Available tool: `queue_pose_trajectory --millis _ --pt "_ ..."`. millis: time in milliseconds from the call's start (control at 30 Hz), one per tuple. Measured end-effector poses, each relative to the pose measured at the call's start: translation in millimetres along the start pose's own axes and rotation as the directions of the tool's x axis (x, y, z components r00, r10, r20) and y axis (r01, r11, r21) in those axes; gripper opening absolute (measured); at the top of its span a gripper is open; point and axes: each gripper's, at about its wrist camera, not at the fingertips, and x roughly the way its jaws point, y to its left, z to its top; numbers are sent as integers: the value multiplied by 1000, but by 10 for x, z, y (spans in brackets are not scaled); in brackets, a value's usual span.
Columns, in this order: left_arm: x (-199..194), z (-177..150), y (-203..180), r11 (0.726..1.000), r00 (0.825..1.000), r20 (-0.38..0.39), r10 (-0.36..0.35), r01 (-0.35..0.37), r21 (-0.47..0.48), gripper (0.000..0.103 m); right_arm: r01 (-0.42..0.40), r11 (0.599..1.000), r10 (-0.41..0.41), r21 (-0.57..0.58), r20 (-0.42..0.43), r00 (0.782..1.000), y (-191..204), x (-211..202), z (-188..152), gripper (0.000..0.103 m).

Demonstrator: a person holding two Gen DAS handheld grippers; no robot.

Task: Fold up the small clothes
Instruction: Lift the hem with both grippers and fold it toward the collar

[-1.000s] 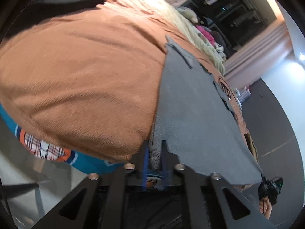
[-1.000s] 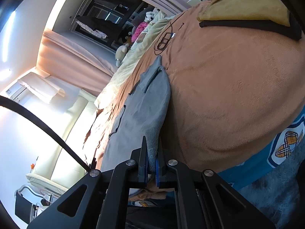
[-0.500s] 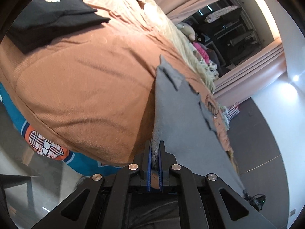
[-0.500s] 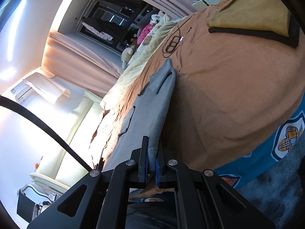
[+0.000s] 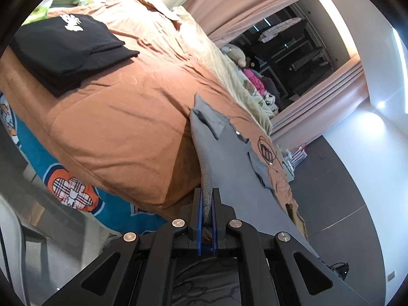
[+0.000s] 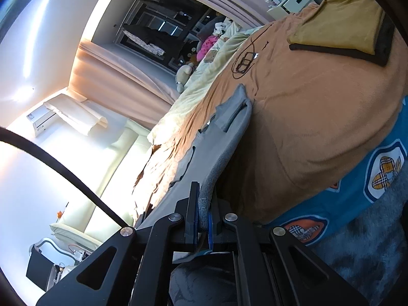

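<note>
left gripper (image 5: 207, 204): blue-padded fingers clamped together on the edge of a small grey knit garment (image 5: 229, 163). right gripper (image 6: 203, 207): likewise pinched on the grey cloth (image 6: 221, 153), another edge of it. the garment is stretched taut between the two grippers, lifted at the near side, and its far end with a pocket-like flap lies on the orange-brown fleece blanket (image 5: 122, 117) covering the bed. a folded black t-shirt with a white print (image 5: 63, 51) sits on the blanket well apart from the garment, on the left side. a folded mustard-yellow cloth with dark trim (image 6: 341, 28) rests on the blanket on the right side. a blue sheet with plaid flower patches (image 5: 76, 191) hangs below the blanket at the bed edge. peach curtains (image 5: 255, 2) at the back.
</note>
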Motion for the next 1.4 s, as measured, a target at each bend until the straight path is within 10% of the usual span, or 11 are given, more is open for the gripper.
queue_pose_trajectory --millis 700,1400 --pt "-617 -241 -66 1000 998 54 -15 15 18 5 -19 1000 19 -23 -9 1000 -77 -59 93 2" --pt "46 645 -449 1000 996 90 4 -7 30 5 -22 998 21 -58 -21 1000 -42 1033 1006 2"
